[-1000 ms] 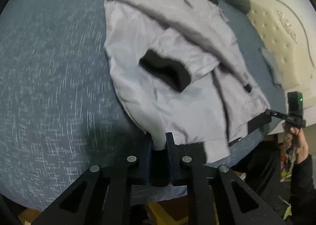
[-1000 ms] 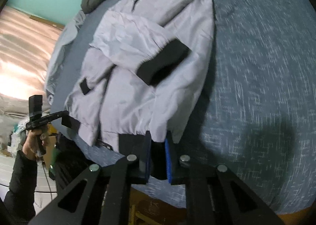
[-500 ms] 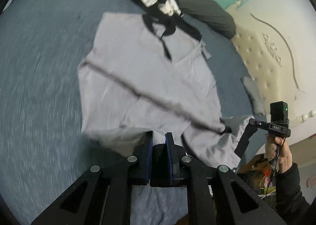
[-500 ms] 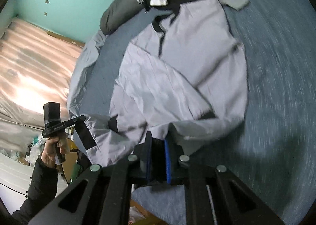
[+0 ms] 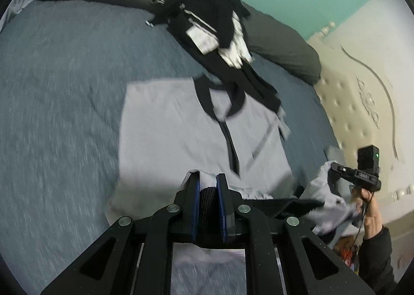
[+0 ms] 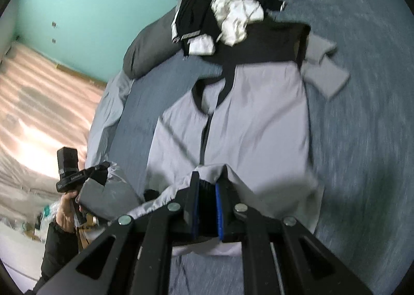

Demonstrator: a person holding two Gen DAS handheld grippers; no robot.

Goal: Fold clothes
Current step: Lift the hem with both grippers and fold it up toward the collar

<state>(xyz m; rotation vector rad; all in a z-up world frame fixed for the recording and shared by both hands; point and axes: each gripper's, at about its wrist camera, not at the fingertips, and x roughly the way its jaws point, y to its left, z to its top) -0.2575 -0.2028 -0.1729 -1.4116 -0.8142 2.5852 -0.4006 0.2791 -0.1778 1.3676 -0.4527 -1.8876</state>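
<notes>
Grey jacket (image 5: 181,124), smooth and thin, with a black collar and a black front zip strip, is laid flat across the middle of the bed (image 5: 57,93), collar toward the head edge. Its ribbed black hem is seen lifted off the bed: one hem corner is pinched between the blue-padded fingers of the left gripper (image 5: 208,186), the other corner is clamped in the right gripper (image 6: 208,188). A loose heap of black and white clothes (image 5: 207,25) is piled just beyond the collar, partly on a dark grey bolster (image 5: 279,43) along the head edge. The bed is covered in a heathered blue-grey sheet. A teal wall (image 6: 90,10) and a cream tufted headboard (image 5: 362,93) are seen behind it.
</notes>
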